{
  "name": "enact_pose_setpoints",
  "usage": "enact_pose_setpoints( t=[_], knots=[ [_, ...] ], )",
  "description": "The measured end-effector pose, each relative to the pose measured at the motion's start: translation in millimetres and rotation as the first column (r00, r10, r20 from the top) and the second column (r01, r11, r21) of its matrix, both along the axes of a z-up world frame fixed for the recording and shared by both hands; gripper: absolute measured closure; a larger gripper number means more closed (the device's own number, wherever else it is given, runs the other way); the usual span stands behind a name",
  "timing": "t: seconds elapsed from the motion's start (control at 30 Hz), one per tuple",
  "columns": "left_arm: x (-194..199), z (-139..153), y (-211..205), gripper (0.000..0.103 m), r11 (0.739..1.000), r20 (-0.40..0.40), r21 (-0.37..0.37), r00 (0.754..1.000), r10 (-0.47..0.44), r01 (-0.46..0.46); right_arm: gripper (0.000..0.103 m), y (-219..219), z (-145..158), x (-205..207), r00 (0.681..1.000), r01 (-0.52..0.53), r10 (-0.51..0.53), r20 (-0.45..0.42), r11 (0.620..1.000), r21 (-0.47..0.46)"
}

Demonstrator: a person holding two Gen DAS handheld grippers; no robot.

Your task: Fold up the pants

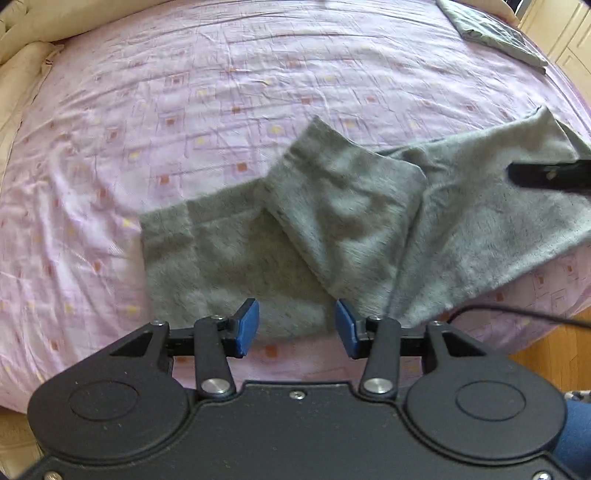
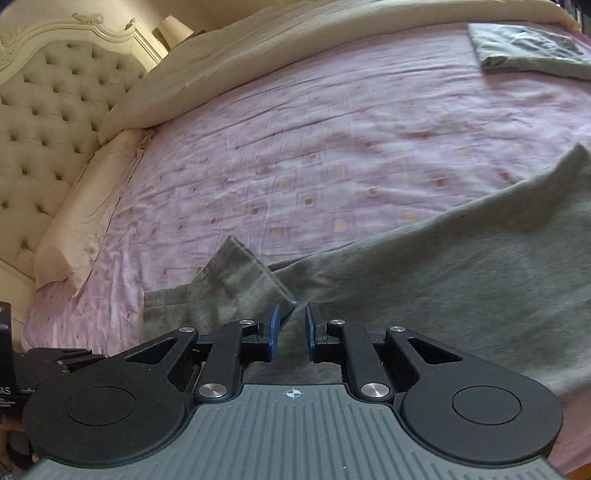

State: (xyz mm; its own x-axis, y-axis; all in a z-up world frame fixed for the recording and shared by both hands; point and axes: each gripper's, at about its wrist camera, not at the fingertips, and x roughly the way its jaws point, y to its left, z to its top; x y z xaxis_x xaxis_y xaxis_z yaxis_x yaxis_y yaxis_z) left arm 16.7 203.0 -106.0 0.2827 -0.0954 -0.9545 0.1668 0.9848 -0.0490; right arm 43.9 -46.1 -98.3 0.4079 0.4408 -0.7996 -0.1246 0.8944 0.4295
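From the left wrist, soft grey pants (image 1: 314, 236) lie on a pink patterned bedsheet (image 1: 184, 110) near the bed's front edge, one leg end folded back over the middle, while the left gripper (image 1: 297, 328) hovers wide open and empty above their near edge. From the right wrist, the pants (image 2: 443, 273) spread rightward, and the right gripper (image 2: 293, 330) sits narrowly open over the fabric, gripping nothing.

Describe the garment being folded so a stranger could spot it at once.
On the pink patterned bedsheet, find the fuzzy grey pants spread along the near edge, one leg end flipped over. Unlike the folded grey cloth at the far corner, they lie unfolded.
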Motion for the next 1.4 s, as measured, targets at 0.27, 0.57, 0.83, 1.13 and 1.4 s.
enact_pose_setpoints(
  t=[0.27,0.57,0.83,1.13,1.4],
  knots=[
    [49,-20,46,0.049,0.999,0.016,0.017,0.999,0.040,-0.040,0.086,52,-31,-4,0.991,0.088,-0.082,-0.102,0.995,0.054],
    [93,-69,67,0.043,0.992,-0.069,0.104,0.994,0.080,-0.073,0.070,70,-56,3,0.975,0.181,-0.183,-0.125,0.983,-0.022],
    [88,-44,93,0.046,0.995,-0.077,0.031,0.992,0.098,-0.095,0.090,81,-66,6,0.967,0.199,-0.190,-0.167,0.979,0.038],
    [73,-10,150,0.042,0.959,-0.075,-0.100,0.963,0.260,-0.267,0.088,206,-31,-21,0.910,-0.415,0.415,0.003,0.910,-0.017],
    [64,-17,141,0.040,0.963,-0.084,-0.144,0.972,0.219,-0.229,0.080,196,-34,-28,0.912,-0.409,0.408,-0.036,0.913,-0.020]
  ],
)
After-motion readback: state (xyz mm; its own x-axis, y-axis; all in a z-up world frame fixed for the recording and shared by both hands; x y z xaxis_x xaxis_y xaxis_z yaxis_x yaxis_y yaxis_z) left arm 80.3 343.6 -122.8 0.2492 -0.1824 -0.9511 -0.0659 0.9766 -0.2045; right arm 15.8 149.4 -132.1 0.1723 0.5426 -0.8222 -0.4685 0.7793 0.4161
